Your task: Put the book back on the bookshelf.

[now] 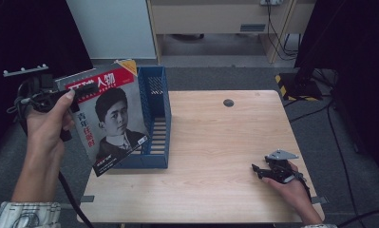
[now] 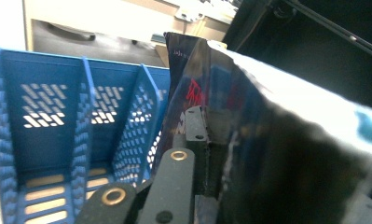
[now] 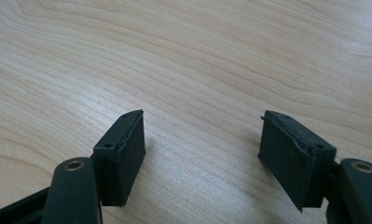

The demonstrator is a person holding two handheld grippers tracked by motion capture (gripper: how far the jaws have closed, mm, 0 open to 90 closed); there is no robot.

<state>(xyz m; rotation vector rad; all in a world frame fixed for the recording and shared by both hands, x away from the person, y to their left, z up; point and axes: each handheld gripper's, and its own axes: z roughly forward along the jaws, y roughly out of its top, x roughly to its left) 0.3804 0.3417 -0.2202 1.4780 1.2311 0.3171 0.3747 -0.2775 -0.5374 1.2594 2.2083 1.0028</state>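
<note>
A magazine [image 1: 112, 121] with a red title band and a portrait cover hangs tilted in the air at the left, in front of a blue file holder [image 1: 159, 118] on the wooden table [image 1: 215, 142]. My left gripper [image 1: 61, 95] is shut on the magazine's upper left edge. In the left gripper view its jaws pinch the glossy magazine [image 2: 277, 140], with the left gripper [image 2: 197, 126] just right of the blue file holder's [image 2: 44, 102] slotted compartments. My right gripper [image 1: 257, 171] rests low at the table's near right, open. The right gripper [image 3: 202, 144] holds nothing over bare wood [image 3: 197, 56].
A round cable hole [image 1: 228, 102] sits near the table's far edge. Behind the table are a wooden cabinet [image 1: 211, 19] and a white panel [image 1: 111, 28]. Cables and a black stand base [image 1: 298, 83] lie on the floor at the right.
</note>
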